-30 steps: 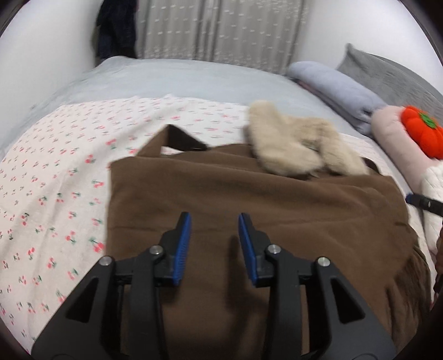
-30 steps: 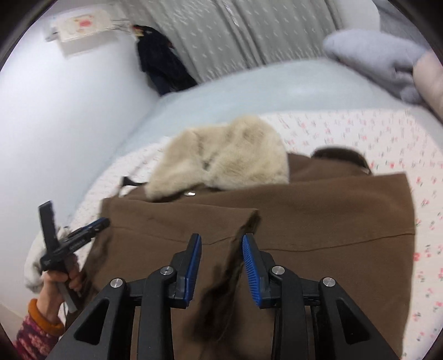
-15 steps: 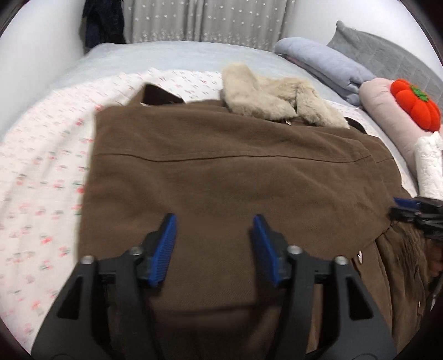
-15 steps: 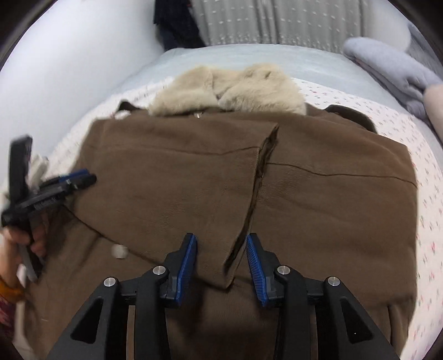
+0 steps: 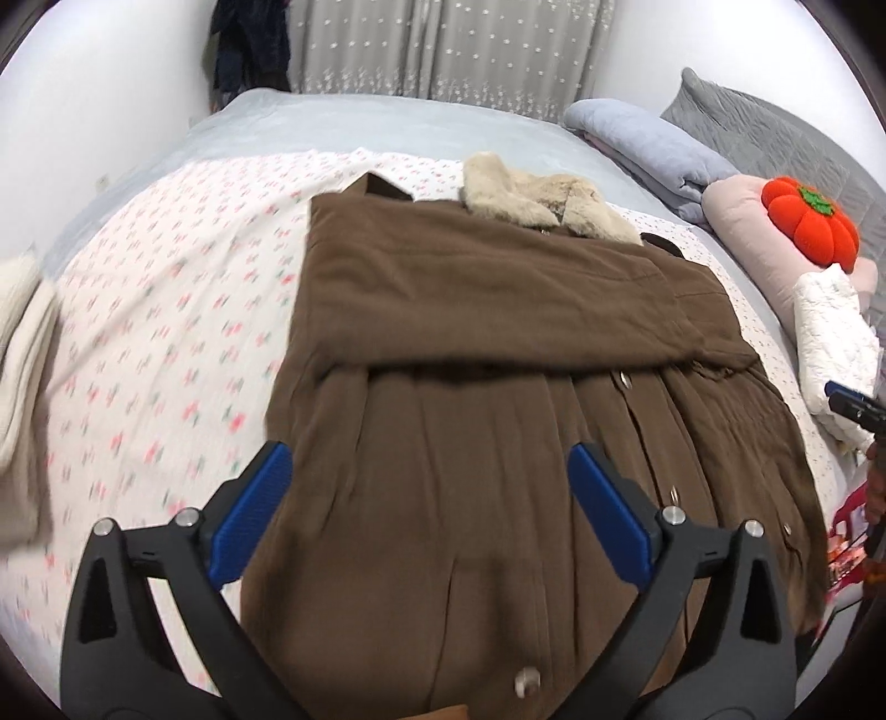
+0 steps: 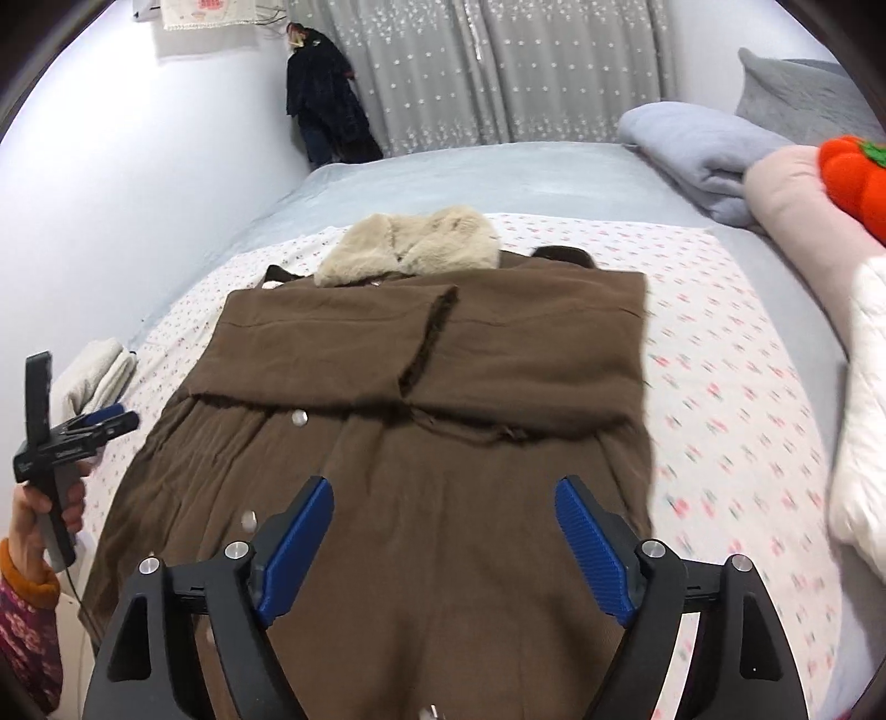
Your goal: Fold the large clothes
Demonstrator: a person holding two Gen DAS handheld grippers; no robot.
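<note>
The left gripper (image 5: 429,501) and the right gripper (image 6: 443,531) have just been opening; both stand spread and empty above the brown coat (image 5: 498,343).

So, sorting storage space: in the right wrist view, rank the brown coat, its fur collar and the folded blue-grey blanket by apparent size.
1. brown coat, by far.
2. and 3. fur collar and blue-grey blanket look alike; the blanket lies farther off, so unranked.

Bedroom interior. Plain white walls (image 6: 138,183) meet at a far corner, where dark clothing (image 6: 326,105) hangs. Grey dotted curtains (image 5: 443,50) span the back wall. The bed (image 5: 387,127) fills the room — pale grey cover, cherry-print sheet (image 5: 166,310) over it. Even, soft lighting — no hard shadows.
</note>
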